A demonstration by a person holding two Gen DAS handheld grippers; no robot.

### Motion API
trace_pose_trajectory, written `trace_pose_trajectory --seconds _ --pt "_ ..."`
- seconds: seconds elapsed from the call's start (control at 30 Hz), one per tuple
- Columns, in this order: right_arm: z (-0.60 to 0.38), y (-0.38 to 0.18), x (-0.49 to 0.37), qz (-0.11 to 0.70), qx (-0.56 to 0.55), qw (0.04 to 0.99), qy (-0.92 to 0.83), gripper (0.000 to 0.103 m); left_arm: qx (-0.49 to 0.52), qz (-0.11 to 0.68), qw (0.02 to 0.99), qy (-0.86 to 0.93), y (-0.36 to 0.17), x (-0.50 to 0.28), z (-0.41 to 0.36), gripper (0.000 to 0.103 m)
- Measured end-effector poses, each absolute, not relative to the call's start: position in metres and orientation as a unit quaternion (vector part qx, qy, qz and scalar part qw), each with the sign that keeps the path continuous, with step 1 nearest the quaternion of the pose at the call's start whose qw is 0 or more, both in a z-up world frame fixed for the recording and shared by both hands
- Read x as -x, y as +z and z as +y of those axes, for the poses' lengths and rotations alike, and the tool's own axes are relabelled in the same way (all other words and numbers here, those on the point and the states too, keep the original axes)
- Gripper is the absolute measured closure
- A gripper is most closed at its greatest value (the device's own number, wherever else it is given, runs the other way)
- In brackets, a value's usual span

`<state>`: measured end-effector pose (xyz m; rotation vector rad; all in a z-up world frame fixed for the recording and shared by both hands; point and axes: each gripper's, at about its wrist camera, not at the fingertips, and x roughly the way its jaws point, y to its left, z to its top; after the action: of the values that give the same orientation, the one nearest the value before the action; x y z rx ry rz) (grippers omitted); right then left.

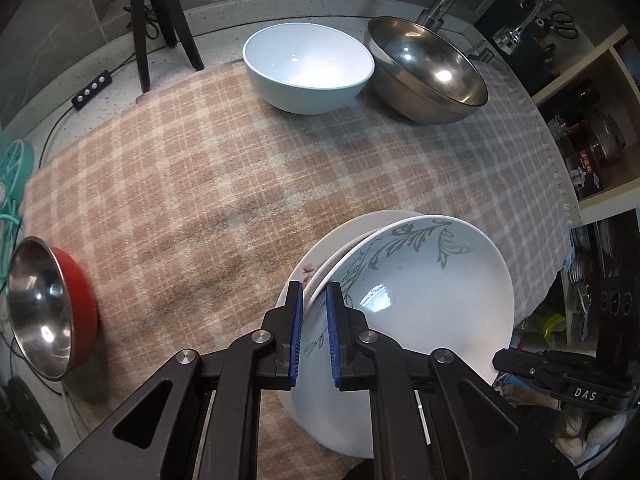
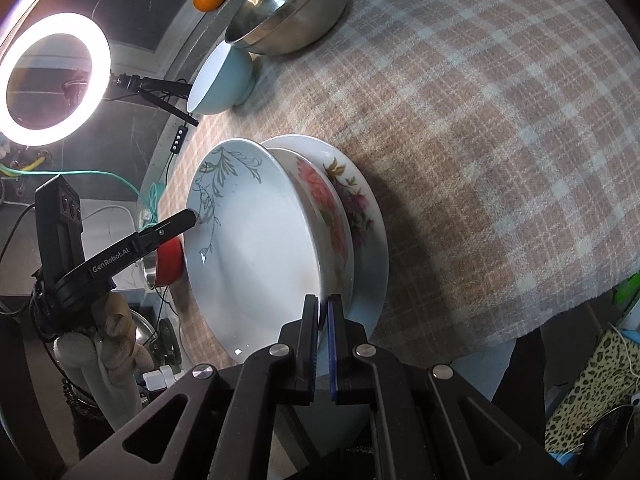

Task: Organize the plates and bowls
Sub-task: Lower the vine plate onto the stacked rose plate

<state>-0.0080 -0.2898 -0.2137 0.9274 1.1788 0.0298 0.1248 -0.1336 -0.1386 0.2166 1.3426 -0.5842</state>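
A pale blue plate with a grey leaf pattern (image 1: 420,292) sits on top of a small stack at the near edge of the worktop (image 1: 180,200). In the left wrist view it fills the lower right, from about 3 to 6 o'clock. It is round and shallow, glossy, tilted up on one side, so it has no long axis.

Both tools meet it at the rim. The left hand-held gripper (image 1: 314,334) has its blue pads narrowed around the plate's near left rim, seemingly pinching it. The right hand-held gripper (image 2: 323,344) is closed almost fully on the rim at 6 o'clock in its own view. They grip opposite edges, equally close.

Beneath lie a plate with pink flowers (image 2: 328,216) and a wider white floral plate (image 2: 366,216), nested together on a checked cloth.

Farther off, at 12 o'clock in the left view, stand a light blue bowl (image 1: 308,68) and a steel bowl (image 1: 428,68), touching or nearly so. A red-sided steel bowl (image 1: 48,308) sits at 9 o'clock.
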Motion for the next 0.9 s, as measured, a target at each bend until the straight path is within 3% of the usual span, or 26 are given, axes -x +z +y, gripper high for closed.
trace_pose_trajectory --seconds 0.83,0.9 --pt "-0.291 -0.220 0.013 0.541 -0.422 0.728 0.011 0.097 -0.118 0.613 0.735 -0.262 -0.153 -0.122 -0.143 0.093" --pt "-0.291 -0.220 0.011 0.543 -0.419 0.728 0.015 0.095 -0.122 0.612 0.736 -0.260 -0.154 -0.122 -0.143 0.089"
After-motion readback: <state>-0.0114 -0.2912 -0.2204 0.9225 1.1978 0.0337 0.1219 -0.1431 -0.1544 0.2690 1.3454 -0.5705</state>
